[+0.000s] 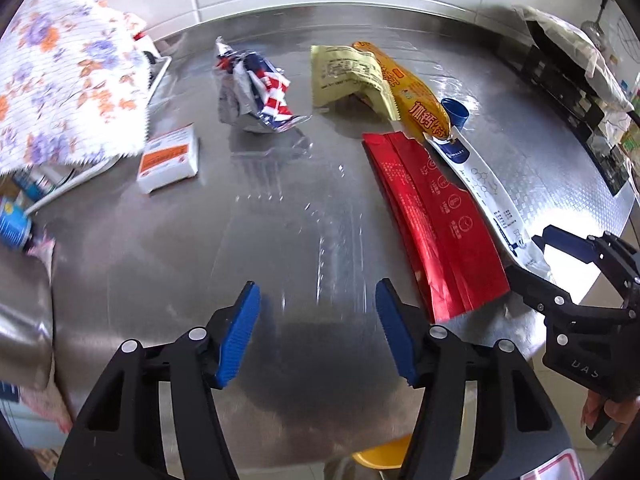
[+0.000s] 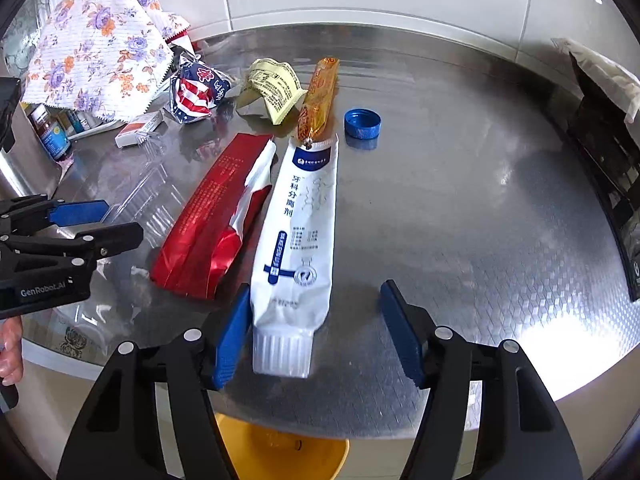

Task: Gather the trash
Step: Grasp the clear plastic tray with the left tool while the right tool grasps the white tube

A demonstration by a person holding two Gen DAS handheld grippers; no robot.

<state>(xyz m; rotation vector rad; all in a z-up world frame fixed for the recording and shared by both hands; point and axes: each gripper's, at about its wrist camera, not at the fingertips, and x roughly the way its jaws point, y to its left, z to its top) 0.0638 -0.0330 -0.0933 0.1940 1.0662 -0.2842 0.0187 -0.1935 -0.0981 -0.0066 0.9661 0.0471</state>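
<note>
Trash lies on a steel table (image 2: 460, 208): a white toothpaste tube (image 2: 296, 240), a red foil bag (image 2: 208, 220), an orange sausage wrapper (image 2: 318, 98), a yellow wrapper (image 2: 274, 84), a crumpled flag-pattern wrapper (image 2: 196, 94) and a blue cap (image 2: 362, 122). My right gripper (image 2: 320, 328) is open, its jaws either side of the tube's near end. My left gripper (image 1: 318, 332) is open and empty over bare table, left of the red bag (image 1: 432, 220). The right gripper also shows in the left wrist view (image 1: 532, 256).
A floral cloth (image 1: 64, 76) covers a rack with bottles at the left. A small white and orange box (image 1: 168, 158) lies beside it. A black rack (image 2: 608, 168) stands at the right edge. A yellow bin (image 2: 280, 448) sits below the table's front edge.
</note>
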